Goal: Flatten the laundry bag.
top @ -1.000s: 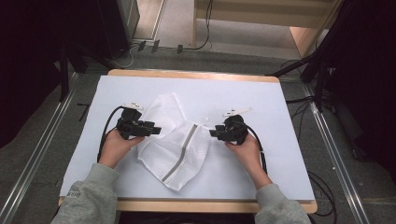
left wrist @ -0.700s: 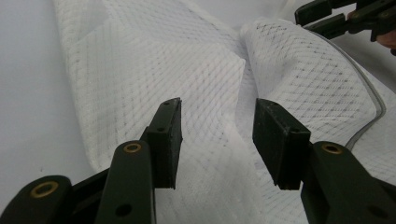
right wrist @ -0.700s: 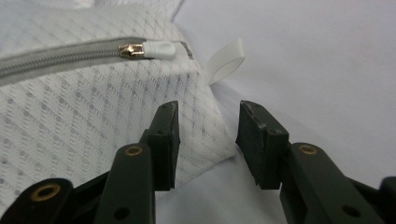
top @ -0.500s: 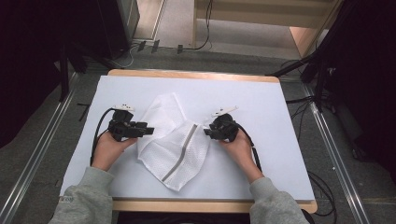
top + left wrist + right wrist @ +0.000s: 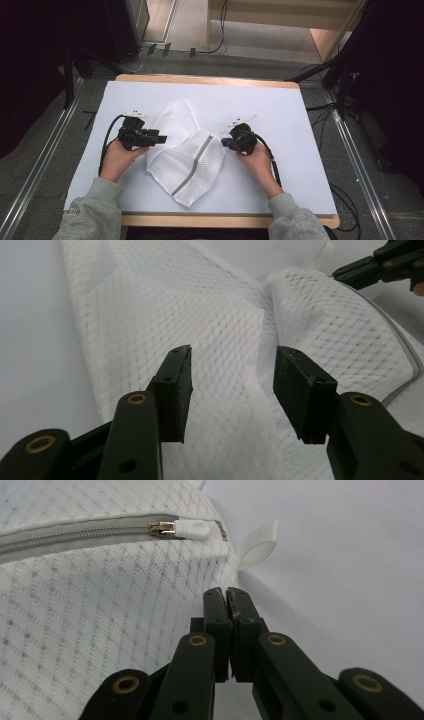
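Item: white mesh laundry bag [image 5: 187, 152] with grey zipper [image 5: 75, 532], lying crumpled at the middle of the white-covered table [image 5: 300, 125]. Step, as judged: arranging or folding the bag; next move calls for a grip on fabric at both sides. Left gripper [image 5: 232, 390]: jaws wide apart, poised over the mesh. Right gripper [image 5: 227, 597]: jaws pressed together, empty, at the bag's zipper corner near the white loop tab [image 5: 257, 545].

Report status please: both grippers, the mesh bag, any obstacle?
Left gripper open over mesh bag. Right gripper shut at bag's edge, holding nothing seen. Zipper closed. Nothing in the way.
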The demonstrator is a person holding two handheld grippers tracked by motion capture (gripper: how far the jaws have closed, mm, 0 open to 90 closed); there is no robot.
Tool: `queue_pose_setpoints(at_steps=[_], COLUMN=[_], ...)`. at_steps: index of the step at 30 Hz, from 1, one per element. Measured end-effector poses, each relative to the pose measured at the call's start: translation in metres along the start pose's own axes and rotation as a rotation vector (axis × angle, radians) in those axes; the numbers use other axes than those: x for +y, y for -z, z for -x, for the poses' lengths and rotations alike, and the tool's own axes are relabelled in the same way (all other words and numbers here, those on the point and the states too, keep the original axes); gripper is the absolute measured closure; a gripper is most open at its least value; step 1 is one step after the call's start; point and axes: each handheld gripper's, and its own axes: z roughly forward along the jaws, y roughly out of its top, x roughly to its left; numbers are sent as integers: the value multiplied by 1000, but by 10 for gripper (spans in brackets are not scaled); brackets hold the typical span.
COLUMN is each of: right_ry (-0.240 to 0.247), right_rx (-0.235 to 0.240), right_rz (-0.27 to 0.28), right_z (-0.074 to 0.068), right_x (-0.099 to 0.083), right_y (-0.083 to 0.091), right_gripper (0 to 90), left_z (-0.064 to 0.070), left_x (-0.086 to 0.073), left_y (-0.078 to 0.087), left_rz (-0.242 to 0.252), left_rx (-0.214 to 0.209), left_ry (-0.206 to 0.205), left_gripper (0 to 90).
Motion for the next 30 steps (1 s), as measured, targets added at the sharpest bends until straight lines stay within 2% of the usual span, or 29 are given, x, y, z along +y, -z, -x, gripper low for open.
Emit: queue_pose_setpoints(at_steps=[5, 9, 11, 20, 22, 30], right_ry=[-1, -26, -25, -40, -42, -92], right_rx=[1, 18, 16, 12, 14, 20], right_rz=[7, 6, 4, -13, -12, 1], right_z=[-3, -3, -4, -11, -11, -5], right_x=[-14, -26, -30, -49, -51, -62], right_y=[18, 28, 31, 38, 40, 45], right_gripper=[900, 899, 899, 895, 896, 894], left_z=[2, 5, 7, 19, 19, 16], left_x=[9, 17, 20, 26, 27, 24], left_y=[-11, -21, -26, -53, -60, -76], left_rz=[-15, -16, -22, -57, -78, -94], left_rx=[4, -1, 6, -23, -28, -45], left_ry=[-22, -36, -55, -93, -98, -94], left_gripper=[487, 476, 472, 455, 459, 456])
